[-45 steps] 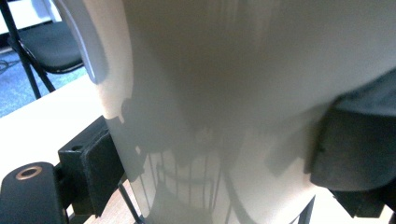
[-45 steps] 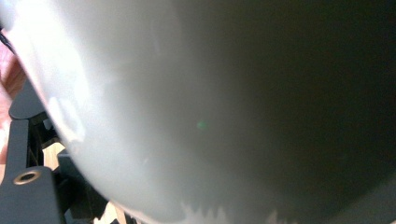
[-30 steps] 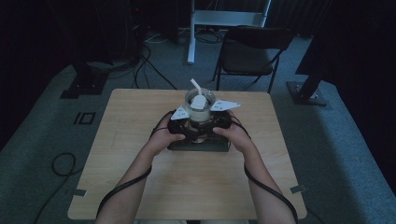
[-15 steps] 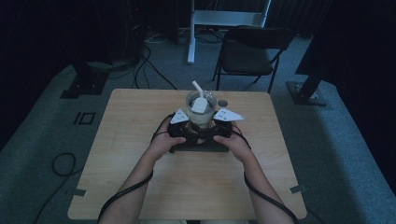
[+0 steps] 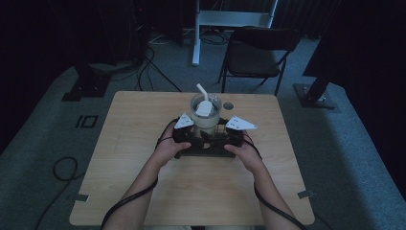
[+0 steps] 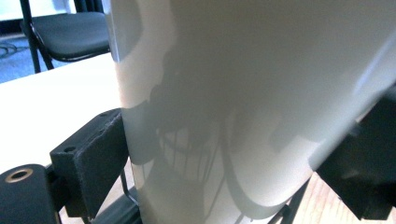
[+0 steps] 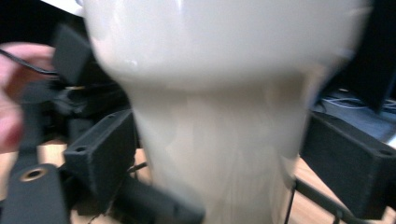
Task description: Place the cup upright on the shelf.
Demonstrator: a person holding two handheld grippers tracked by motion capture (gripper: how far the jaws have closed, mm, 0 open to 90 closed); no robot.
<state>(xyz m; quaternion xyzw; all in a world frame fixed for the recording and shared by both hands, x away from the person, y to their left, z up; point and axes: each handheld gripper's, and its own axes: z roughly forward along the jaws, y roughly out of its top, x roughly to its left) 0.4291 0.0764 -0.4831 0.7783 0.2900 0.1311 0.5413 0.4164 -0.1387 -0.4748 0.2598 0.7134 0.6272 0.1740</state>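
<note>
Both tongs grip one pale cup [image 5: 206,117]: the left tongs [image 5: 190,132] clamp its wall from the person's left, the right tongs [image 5: 224,133] from the right, each with a jaw pressed on either side of it. The cup stands upright near the far middle of the wooden table [image 5: 124,143], with a white spoon-like piece [image 5: 203,100] leaning out of its top. A black chair [image 5: 256,55] stands beyond the table.
</note>
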